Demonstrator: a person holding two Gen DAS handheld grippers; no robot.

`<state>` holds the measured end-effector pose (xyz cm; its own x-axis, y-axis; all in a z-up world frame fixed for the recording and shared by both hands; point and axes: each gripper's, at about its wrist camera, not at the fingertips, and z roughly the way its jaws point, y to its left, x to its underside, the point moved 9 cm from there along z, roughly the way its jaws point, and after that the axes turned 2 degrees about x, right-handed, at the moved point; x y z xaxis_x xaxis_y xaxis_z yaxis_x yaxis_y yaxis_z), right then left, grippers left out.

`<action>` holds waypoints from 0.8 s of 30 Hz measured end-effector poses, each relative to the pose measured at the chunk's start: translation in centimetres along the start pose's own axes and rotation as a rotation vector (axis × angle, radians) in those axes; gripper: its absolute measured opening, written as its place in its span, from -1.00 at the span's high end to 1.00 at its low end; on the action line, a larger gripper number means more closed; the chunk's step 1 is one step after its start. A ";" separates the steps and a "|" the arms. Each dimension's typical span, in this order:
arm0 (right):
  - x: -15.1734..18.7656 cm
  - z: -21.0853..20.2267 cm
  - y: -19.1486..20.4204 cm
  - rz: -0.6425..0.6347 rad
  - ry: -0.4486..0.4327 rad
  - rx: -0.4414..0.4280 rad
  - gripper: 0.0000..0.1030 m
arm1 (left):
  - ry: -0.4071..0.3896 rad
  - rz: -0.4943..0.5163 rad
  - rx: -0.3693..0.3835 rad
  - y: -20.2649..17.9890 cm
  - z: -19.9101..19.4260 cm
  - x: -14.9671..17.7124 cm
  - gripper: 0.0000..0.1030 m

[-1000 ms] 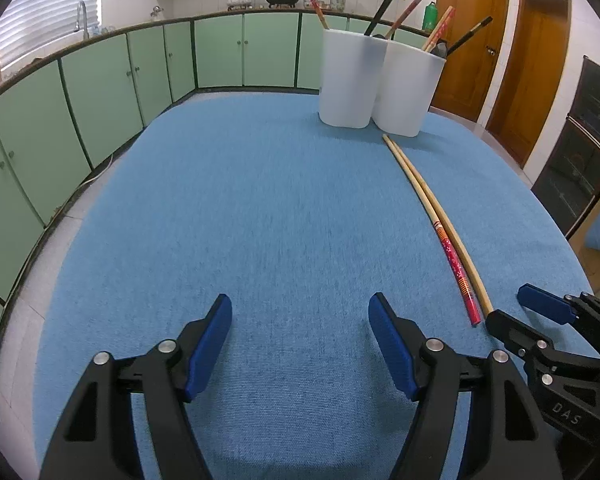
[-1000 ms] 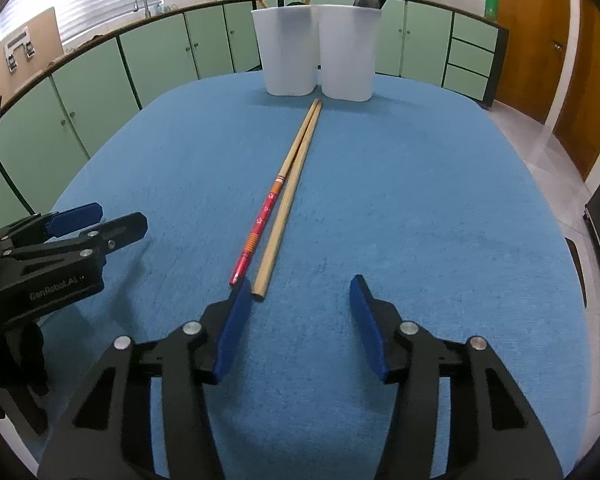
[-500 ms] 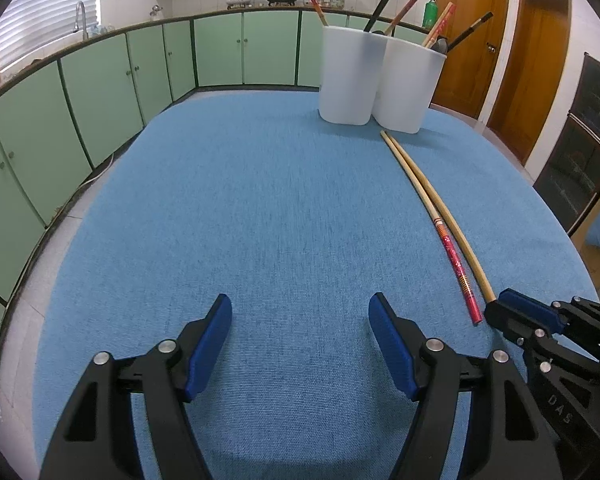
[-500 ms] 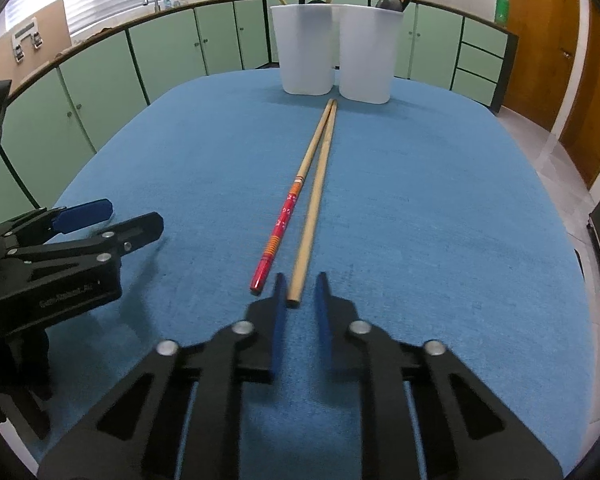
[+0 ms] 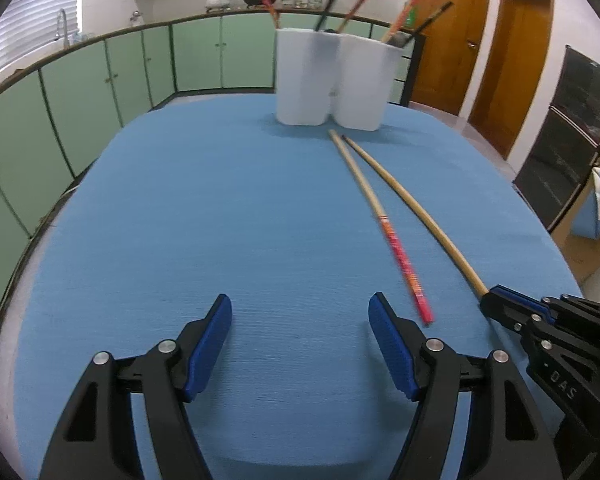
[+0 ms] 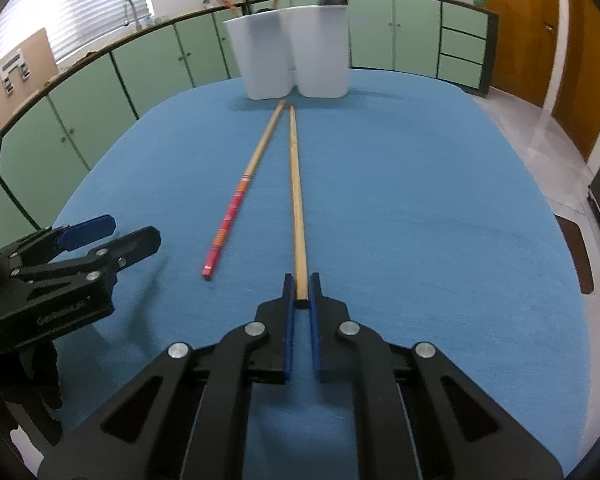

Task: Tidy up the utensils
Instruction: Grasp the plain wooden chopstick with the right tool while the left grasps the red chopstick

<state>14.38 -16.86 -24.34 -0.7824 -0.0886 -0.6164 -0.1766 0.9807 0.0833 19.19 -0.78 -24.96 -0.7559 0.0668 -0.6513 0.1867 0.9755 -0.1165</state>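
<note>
Two long chopsticks lie on the blue table. My right gripper [image 6: 301, 288] is shut on the near end of the plain wooden chopstick [image 6: 295, 192], which also shows in the left wrist view [image 5: 420, 212]. The red-ended chopstick [image 6: 236, 204] lies just left of it, also in the left wrist view [image 5: 384, 220]. My left gripper [image 5: 300, 320] is open and empty, left of the red end. Two white holders, the left holder [image 6: 262, 56] and the right holder [image 6: 320, 50], stand at the far end with several utensils in them.
The blue table [image 5: 180, 220] has rounded edges. Green cabinets [image 5: 80, 92] run behind and to the left. Wooden doors [image 5: 512, 60] and a dark oven stand to the right. The right gripper's body [image 5: 560, 336] shows at the left wrist view's lower right.
My right gripper went from open to shut on the plain chopstick's near end. That chopstick has swung apart from the red-ended one. The left gripper stayed open.
</note>
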 end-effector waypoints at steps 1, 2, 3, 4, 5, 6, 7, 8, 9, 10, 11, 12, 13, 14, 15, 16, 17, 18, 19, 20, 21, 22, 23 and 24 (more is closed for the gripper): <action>0.1 -0.1 -0.5 0.008 0.000 0.004 0.89 | 0.000 0.003 0.007 -0.5 0.1 0.0 -0.35; 0.1 -0.1 -0.9 0.012 -0.001 0.007 0.89 | 0.000 0.007 0.016 -1.0 0.1 0.0 -0.35; 0.1 -0.2 -1.3 0.012 -0.001 0.013 0.89 | 0.001 0.010 0.023 -1.4 0.1 0.0 -0.35; 0.2 -0.3 -1.6 0.011 -0.002 0.019 0.89 | 0.000 0.012 0.030 -1.9 0.1 -0.1 -0.35; 0.2 -0.4 -1.9 0.011 -0.005 0.026 0.89 | 0.000 0.012 0.035 -2.3 0.2 0.0 -0.35; 0.2 -0.5 -2.2 0.012 -0.006 0.030 0.89 | 0.001 0.011 0.042 -2.7 0.2 0.0 -0.35; 0.3 -0.5 -2.6 0.015 -0.005 0.035 0.89 | 0.004 0.010 0.049 -3.1 0.3 0.0 -0.35; 0.3 -0.5 -2.8 0.019 -0.005 0.036 0.89 | 0.008 0.008 0.052 -3.4 0.5 0.1 -0.35; 0.3 -0.5 -3.1 0.023 -0.004 0.037 0.89 | 0.010 0.007 0.054 -3.7 0.6 0.1 -0.35; 0.3 -0.5 -3.3 0.024 -0.001 0.037 0.89 | 0.014 0.007 0.054 -4.1 0.8 0.2 -0.35; 0.3 -0.4 -3.4 0.025 0.000 0.036 0.89 | 0.018 0.007 0.051 -4.3 1.0 0.2 -0.34; 0.3 -0.4 -3.4 0.024 0.000 0.035 0.89 | 0.023 0.006 0.048 -4.5 1.1 0.3 -0.33; 0.3 -0.4 -3.4 0.022 0.000 0.035 0.89 | 0.024 0.007 0.043 -4.7 1.3 0.3 -0.33; 0.3 -0.3 -3.4 0.021 0.001 0.035 0.89 | 0.024 0.010 0.037 -4.9 1.4 0.3 -0.29; 0.3 -0.3 -3.4 0.021 0.001 0.034 0.89 | 0.024 0.011 0.032 -5.0 1.4 0.3 -0.24; 0.3 -0.2 -3.4 0.022 0.002 0.033 0.88 | 0.024 0.010 0.027 -5.1 1.6 0.2 -0.21; 0.3 -0.2 -3.4 0.023 0.001 0.033 0.88 | 0.024 0.008 0.022 -5.1 1.6 0.2 -0.15; 0.3 -0.2 -3.4 0.023 0.001 0.034 0.88 | 0.024 0.007 0.017 -5.1 1.7 0.2 -0.10; 0.3 -0.2 -3.3 0.023 0.001 0.034 0.88 | 0.023 0.008 0.013 -5.3 1.7 0.2 -0.07; 0.3 -0.2 -3.3 0.023 0.000 0.034 0.88 | 0.022 0.010 0.009 -5.4 1.7 0.2 0.00; 0.3 -0.2 -3.3 0.023 0.000 0.034 0.88 | 0.021 0.013 0.005 -5.4 1.6 0.2 0.05; 0.3 -0.3 -3.2 0.024 -0.001 0.034 0.88 | 0.021 0.017 -0.001 -5.6 1.6 0.3 0.08; 0.3 -0.3 -3.2 0.025 -0.001 0.032 0.88 | 0.019 0.017 -0.004 -5.7 1.6 0.3 0.15; 0.3 -0.3 -3.2 0.027 -0.002 0.030 0.87 | 0.019 0.015 -0.006 -5.7 1.5 0.3 0.22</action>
<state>14.49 -20.09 -24.58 -0.7857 -0.0622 -0.6155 -0.1378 0.9875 0.0761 18.85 -6.61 -25.65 -0.7647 0.0855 -0.6387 0.1942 0.9757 -0.1019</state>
